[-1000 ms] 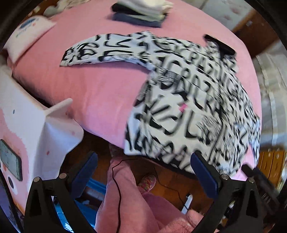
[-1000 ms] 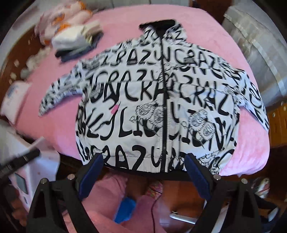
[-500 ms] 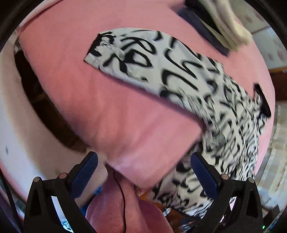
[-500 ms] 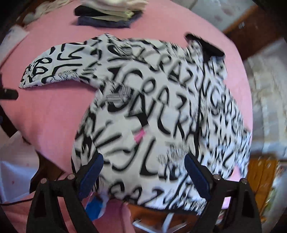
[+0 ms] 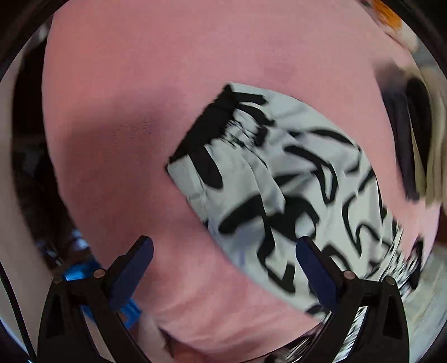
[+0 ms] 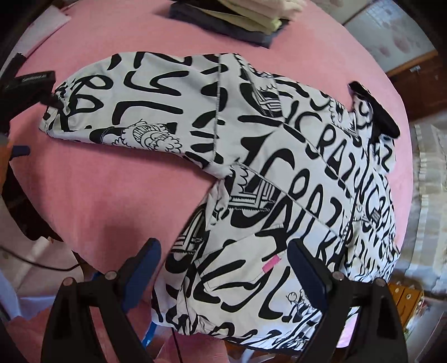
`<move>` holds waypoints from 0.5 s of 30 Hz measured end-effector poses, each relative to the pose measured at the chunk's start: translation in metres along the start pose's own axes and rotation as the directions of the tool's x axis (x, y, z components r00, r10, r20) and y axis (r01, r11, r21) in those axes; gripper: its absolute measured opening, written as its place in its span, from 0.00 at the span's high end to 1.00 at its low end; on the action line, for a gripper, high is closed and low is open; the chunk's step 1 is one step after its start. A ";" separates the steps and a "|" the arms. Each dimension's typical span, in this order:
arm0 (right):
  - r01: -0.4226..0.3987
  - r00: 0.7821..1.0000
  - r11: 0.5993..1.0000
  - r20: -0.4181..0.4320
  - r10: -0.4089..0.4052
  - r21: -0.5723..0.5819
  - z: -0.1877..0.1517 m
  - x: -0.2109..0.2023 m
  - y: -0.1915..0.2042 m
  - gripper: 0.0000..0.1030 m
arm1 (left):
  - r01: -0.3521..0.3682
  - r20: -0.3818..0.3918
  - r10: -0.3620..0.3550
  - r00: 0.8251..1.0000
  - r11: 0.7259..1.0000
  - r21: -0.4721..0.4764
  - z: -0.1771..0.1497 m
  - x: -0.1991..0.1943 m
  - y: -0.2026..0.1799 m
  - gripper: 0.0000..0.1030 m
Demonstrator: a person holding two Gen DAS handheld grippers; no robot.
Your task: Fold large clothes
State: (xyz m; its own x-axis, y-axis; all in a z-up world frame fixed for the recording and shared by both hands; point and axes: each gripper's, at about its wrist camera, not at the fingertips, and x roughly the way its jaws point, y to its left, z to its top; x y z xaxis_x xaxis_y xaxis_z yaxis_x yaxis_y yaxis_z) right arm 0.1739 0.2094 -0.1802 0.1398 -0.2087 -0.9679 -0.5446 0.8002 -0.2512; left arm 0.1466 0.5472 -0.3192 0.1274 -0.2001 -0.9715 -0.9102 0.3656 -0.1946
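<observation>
**Jacket spread flat, both grippers wide apart & empty**

The black-and-white lettered jacket (image 6: 279,173) lies front-up on the pink bed cover (image 6: 106,201), zip closed, black collar (image 6: 374,109) at the far right end. One sleeve (image 6: 134,109) stretches out to the left of the jacket body, flat on the cover; its black cuff (image 5: 215,123) shows up close in the left wrist view. The jacket hem hangs a bit over the near edge of the cover. A small pink tag (image 6: 271,264) sits on the jacket front near the hem.

Left gripper (image 5: 223,268): fingers spread, nothing between them, above the bare cover just beside the sleeve end. Its right finger (image 5: 315,273) overlaps the sleeve in the pic, contact can't be told. View is motion-blurred.

Right gripper (image 6: 225,268): released too, fingers apart w/ nothing held, over the jacket's lower front near the hem. Touching or not – can't tell.

Beyond the jacket, at the far side of the cover, a stack of folded clothes (image 6: 240,19). A dark device (image 6: 28,86) is at the left, by the sleeve cuff.
</observation>
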 end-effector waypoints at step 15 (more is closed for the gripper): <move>-0.050 0.996 0.997 -0.076 0.055 0.063 0.020 0.028 -0.001 0.11 | 0.100 0.043 -0.094 0.995 0.981 -0.166 0.059 0.038 -0.001 0.52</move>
State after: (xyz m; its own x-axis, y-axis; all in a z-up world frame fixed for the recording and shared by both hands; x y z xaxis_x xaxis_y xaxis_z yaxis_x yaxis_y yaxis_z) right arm 0.1950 0.2143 -0.2067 0.0466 -0.2066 -0.9773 -0.4977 0.8435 -0.2020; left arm 0.1752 0.5927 -0.3642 0.2295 -0.1942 -0.9537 -0.9456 0.1877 -0.2657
